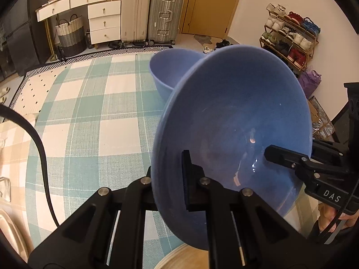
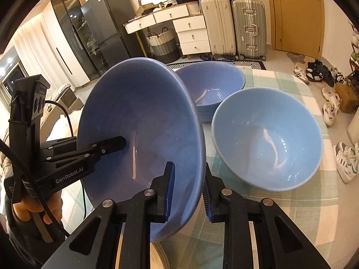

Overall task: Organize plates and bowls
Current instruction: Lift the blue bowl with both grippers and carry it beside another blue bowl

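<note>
A large blue bowl (image 1: 235, 121) is held tilted above the table, and it also shows in the right wrist view (image 2: 143, 134). My left gripper (image 1: 170, 179) is shut on its rim, one finger inside and one outside. My right gripper (image 2: 188, 192) is shut on the opposite rim and shows in the left wrist view (image 1: 289, 157). My left gripper shows in the right wrist view (image 2: 107, 148). A second blue bowl (image 2: 213, 85) and a lighter blue bowl (image 2: 267, 139) stand upright on the table to the right. The second bowl also shows behind the held one (image 1: 168, 71).
The table has a green and white checked cloth (image 1: 89, 112). A wooden round edge (image 1: 179, 257) lies under the held bowl. Suitcases (image 1: 152, 11), a drawer unit (image 1: 103, 20) and a shoe rack (image 1: 291, 35) stand beyond the table. A black cable (image 1: 38, 148) hangs at the left.
</note>
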